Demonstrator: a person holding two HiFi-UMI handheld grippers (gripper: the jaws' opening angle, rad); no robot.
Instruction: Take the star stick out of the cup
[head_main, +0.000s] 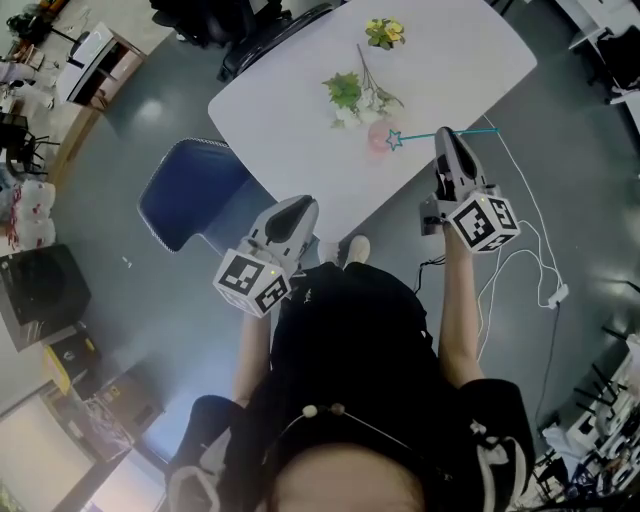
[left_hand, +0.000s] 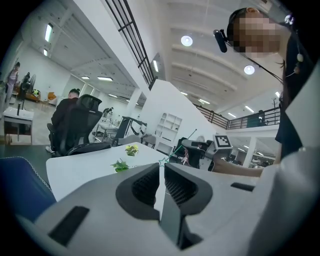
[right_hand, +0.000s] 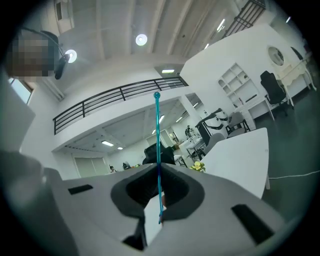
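Observation:
The star stick (head_main: 420, 136) is a thin teal rod with an outlined star at its left end. It lies level above the white table (head_main: 460, 60), its star right beside the small pink cup (head_main: 377, 139). I cannot tell whether the star touches the cup. My right gripper (head_main: 447, 134) is shut on the rod's middle. In the right gripper view the rod (right_hand: 158, 135) rises straight up out of the closed right gripper (right_hand: 159, 172). My left gripper (head_main: 302, 205) hangs shut and empty at the table's near edge. From the left gripper (left_hand: 161, 167) the star (left_hand: 163, 161) shows just past its tips.
A yellow flower (head_main: 384, 32), a green sprig (head_main: 345, 90) and white blossoms (head_main: 378, 100) lie on the table behind the cup. A blue chair (head_main: 185, 195) stands left of the table. White cables (head_main: 530, 250) trail on the floor at right.

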